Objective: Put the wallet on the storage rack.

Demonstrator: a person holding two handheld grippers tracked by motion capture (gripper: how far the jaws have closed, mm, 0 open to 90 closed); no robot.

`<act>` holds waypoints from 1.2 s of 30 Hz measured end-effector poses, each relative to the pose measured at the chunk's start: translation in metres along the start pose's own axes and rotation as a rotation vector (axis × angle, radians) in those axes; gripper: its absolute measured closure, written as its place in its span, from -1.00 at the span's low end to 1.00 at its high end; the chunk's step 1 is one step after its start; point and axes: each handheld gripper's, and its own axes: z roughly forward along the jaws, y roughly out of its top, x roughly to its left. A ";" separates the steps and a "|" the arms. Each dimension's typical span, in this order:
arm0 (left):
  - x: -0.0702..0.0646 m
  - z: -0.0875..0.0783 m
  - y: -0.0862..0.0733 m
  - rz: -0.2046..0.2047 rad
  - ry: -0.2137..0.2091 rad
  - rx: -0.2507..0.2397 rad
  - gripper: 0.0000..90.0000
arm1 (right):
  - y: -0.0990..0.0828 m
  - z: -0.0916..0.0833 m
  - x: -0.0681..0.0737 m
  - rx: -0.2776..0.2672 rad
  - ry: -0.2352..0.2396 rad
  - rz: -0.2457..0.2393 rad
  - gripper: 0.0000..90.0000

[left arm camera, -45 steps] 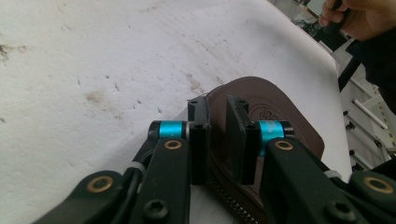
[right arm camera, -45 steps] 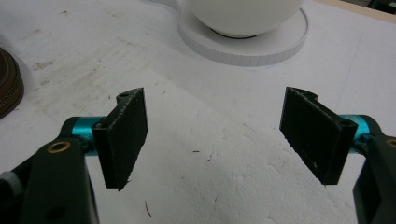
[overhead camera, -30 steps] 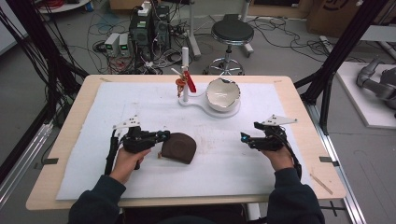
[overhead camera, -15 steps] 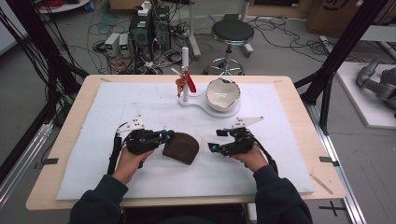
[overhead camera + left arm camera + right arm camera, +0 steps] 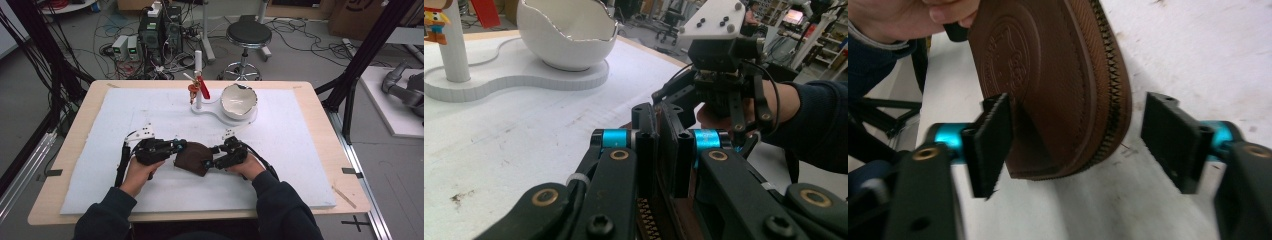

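Brown leather pouch sits near the front of my white mat, well clear of the edges, with open room all round. My left gripper is clamped on its left rim; my right gripper spreads wide around its right end.

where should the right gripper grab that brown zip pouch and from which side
Take the brown pouch by its free rounded end, across the two flat faces, just inside the zipper rim. The left gripper is already clamped on the opposite edge, so come in from the person's right. The right gripper is open with that end between its jaws; the thin, flat profile suits a pinch there.
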 end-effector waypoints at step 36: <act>0.047 -0.068 -0.007 -0.037 0.415 0.059 -0.50 | 0.020 -0.096 -0.001 -0.221 -0.252 -0.052 0.52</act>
